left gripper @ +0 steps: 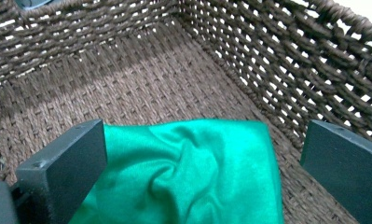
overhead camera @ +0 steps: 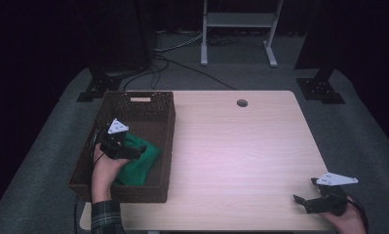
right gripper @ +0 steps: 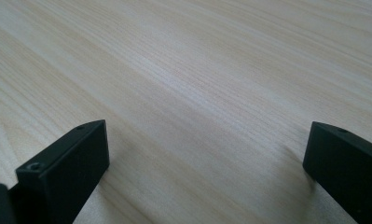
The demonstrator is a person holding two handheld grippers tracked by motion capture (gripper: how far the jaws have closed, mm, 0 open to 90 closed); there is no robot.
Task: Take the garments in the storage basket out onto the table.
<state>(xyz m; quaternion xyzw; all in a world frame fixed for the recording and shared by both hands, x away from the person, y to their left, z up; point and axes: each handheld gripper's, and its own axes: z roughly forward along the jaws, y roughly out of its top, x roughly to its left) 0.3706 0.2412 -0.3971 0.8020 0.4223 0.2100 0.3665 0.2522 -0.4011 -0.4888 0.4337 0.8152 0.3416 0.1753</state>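
Pale wood-grain surface [overhead camera: 231, 161], carrying a dark brown woven rectangular basket [overhead camera: 168, 141] at its left end. Crumpled green satin cloth [left gripper: 188, 177] lies on the basket floor, in the near part, against the right wall. Left gripper [overhead camera: 128, 152] hovers inside the basket just over the cloth, jaws spread apart and astride it without pinching. Right gripper [overhead camera: 311, 202] rests well apart from the basket near the surface's front right corner, jaws apart, empty. Judged stage: cloth deposited; only withdrawal appears left.

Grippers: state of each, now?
Left gripper: open, fingers either side of the green cloth in the basket.
Right gripper: open, holding nothing, over the table.
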